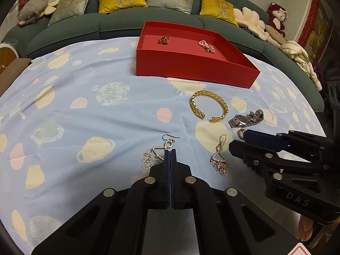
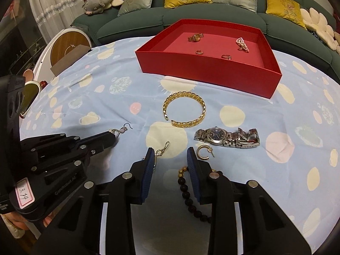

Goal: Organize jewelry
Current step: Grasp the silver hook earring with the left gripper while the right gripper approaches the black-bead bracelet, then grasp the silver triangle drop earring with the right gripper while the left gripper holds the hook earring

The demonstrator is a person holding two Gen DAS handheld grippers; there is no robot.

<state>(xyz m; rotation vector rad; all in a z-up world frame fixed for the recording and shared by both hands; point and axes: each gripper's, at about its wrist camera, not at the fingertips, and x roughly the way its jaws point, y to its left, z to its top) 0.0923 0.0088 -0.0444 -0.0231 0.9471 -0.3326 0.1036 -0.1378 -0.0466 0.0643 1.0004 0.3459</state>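
My left gripper (image 1: 170, 152) is shut on a floral drop earring (image 1: 153, 155) lying on the blue cloth; it shows in the right wrist view (image 2: 113, 136) with the earring's hook (image 2: 122, 130) sticking out. My right gripper (image 2: 171, 155) is open, low over the cloth. A second floral earring (image 1: 220, 159) lies by its left finger (image 2: 148, 159). A gold hoop (image 2: 203, 152), a dark bead bracelet (image 2: 187, 191), a silver watch (image 2: 227, 137) and a gold cuff (image 2: 184, 109) lie nearby. The red box (image 2: 204, 76) holds a gold watch (image 2: 195, 37), a pearl piece (image 2: 242, 43) and two rings.
A green sofa (image 2: 212, 19) with cushions runs behind the table. A round wooden-faced object (image 2: 68, 48) and a brown box (image 2: 68, 60) stand at the table's left edge. Plush toys (image 1: 31, 8) lie on the sofa.
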